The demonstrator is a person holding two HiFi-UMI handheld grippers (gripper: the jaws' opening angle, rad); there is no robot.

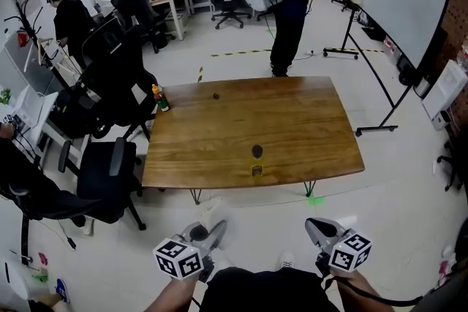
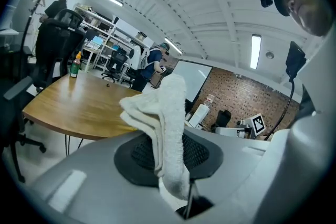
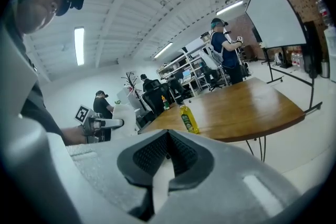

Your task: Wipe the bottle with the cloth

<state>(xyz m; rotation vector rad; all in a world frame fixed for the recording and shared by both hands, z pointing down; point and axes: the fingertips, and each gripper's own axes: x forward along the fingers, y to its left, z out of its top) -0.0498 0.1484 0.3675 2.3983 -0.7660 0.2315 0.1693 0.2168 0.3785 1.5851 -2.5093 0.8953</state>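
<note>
the left gripper [image 1: 211, 231] is held low at the near left, in front of the person and off the table. its jaws are closed on a white terry cloth [image 2: 166, 122], and the folded cloth stands up out of them in the left gripper view. in the head view the same cloth [image 1: 213, 212] shows only as a pale blurred patch above the gripper.

the right gripper [image 1: 316, 228] is at the near right, about level with the left one. in the right gripper view the right gripper [image 3: 167, 158] has its jaws closed together, with nothing between them.

the yellow plastic bottle with a dark cap [image 1: 257, 161] stands upright on the brown wooden table [image 1: 307, 120], close to the near edge and about in the middle of it. the right gripper view shows this bottle [image 3: 188, 118] from the side, well apart from both grippers.

a second small bottle with a green label [image 1: 161, 99] stands at the far left corner of the table. black office chairs [image 1: 110, 172] are left of the table, and a white board on a stand [image 1: 406, 0] is at the far right.
</note>
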